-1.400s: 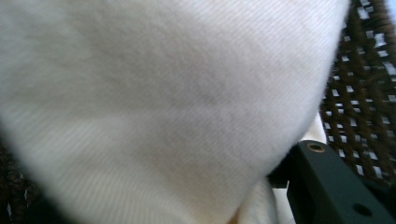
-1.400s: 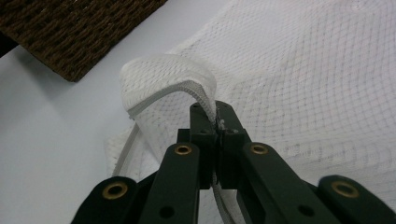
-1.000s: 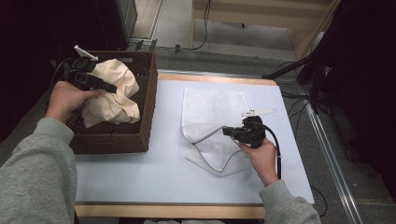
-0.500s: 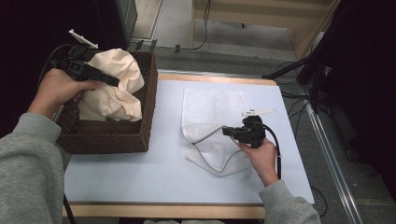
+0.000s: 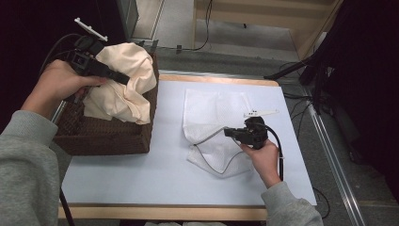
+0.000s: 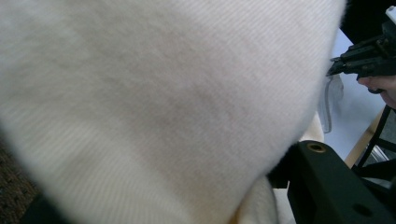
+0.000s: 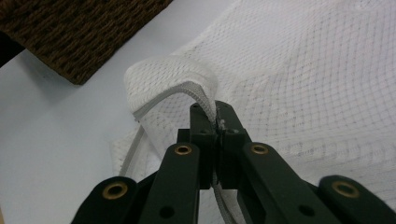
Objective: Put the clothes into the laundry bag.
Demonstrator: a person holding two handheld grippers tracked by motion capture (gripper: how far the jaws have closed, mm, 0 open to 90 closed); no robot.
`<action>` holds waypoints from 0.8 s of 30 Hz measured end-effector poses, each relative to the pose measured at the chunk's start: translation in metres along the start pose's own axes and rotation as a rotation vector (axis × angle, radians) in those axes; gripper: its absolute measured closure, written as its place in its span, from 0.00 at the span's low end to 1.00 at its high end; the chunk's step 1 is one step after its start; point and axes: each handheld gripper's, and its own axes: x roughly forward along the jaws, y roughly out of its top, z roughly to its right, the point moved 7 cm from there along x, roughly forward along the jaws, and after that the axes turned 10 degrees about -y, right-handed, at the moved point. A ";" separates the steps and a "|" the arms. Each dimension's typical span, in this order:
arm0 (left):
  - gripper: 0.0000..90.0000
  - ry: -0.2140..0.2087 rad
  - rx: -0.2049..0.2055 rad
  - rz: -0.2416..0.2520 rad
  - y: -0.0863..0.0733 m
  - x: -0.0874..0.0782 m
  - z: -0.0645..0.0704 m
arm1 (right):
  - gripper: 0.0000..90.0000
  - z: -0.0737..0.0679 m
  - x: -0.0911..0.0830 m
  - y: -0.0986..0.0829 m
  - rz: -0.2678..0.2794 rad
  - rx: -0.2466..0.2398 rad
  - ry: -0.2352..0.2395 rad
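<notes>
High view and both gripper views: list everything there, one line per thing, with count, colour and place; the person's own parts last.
Cloth: one, cream, bunched above the basket, held up by the left gripper.
Basket: one, dark brown wicker, left end of the table.
Mesh bag: one, white with a zip edge, mid-table; its edge is pinched by the right gripper.
Table: one, pale blue-white top with a wooden rim.
Left gripper: one, black, over the basket, shut on the cloth.
Right gripper: one, black, shut on the mesh bag's zip edge.
Sleeves: two, grey, bottom corners.
</notes>
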 end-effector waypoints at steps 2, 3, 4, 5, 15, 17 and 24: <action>0.68 -0.008 0.016 -0.005 0.001 0.001 0.007 | 0.98 0.000 0.000 0.000 0.001 0.000 0.002; 0.68 -0.015 0.027 -0.009 0.003 0.001 0.013 | 0.98 0.000 0.000 0.000 0.001 0.002 0.001; 0.68 -0.018 0.040 -0.008 0.004 0.002 0.017 | 0.98 0.001 0.000 0.000 0.001 0.002 0.000; 0.68 -0.026 0.048 -0.008 0.004 0.003 0.022 | 0.98 0.001 0.000 0.000 0.002 0.002 0.001; 0.68 -0.080 0.148 -0.036 0.009 0.023 0.063 | 0.98 0.000 0.000 0.001 0.006 0.001 0.002; 0.68 -0.096 0.154 -0.032 0.009 0.027 0.068 | 0.98 0.000 0.000 0.001 0.006 0.000 0.000; 0.68 -0.132 0.170 -0.050 0.006 0.043 0.085 | 0.98 0.000 0.000 0.001 0.003 0.000 0.001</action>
